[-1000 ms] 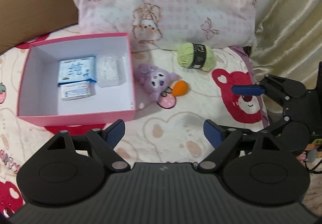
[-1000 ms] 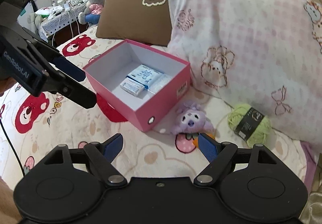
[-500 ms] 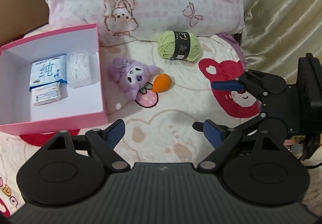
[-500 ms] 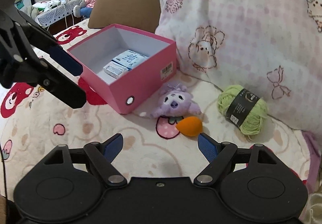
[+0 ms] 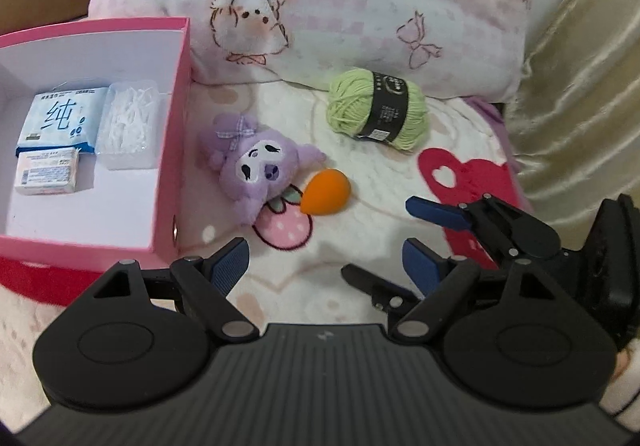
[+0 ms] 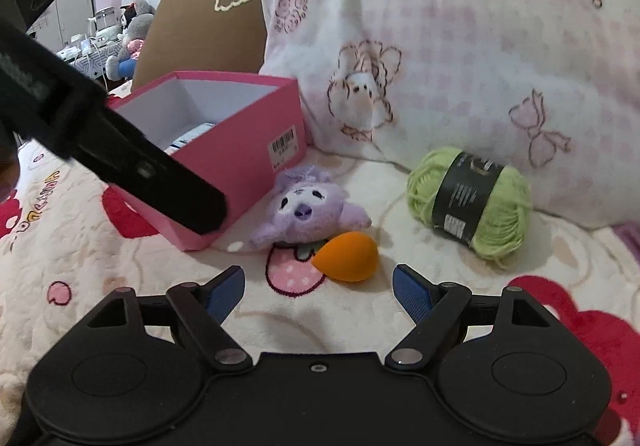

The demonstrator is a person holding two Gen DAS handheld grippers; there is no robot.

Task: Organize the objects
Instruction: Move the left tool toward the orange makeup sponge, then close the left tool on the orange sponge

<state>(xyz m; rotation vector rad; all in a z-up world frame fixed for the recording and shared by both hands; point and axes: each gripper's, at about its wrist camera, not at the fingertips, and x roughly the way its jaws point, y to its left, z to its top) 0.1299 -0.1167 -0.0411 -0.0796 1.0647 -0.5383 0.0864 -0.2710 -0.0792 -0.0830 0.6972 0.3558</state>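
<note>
Lying loose on the bed (image 6: 400, 310), orange sponge (image 6: 347, 256), purple plush (image 6: 308, 207) and green yarn (image 6: 468, 201) await packing into the pink box (image 6: 240, 137) beside them; the right tool (image 6: 318, 292) and left tool (image 5: 324, 262) gape wide, both empty.

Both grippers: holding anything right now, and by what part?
Nothing held. Left gripper and right gripper are open and empty; the orange sponge, purple plush and green yarn lie untouched on the blanket.
</note>
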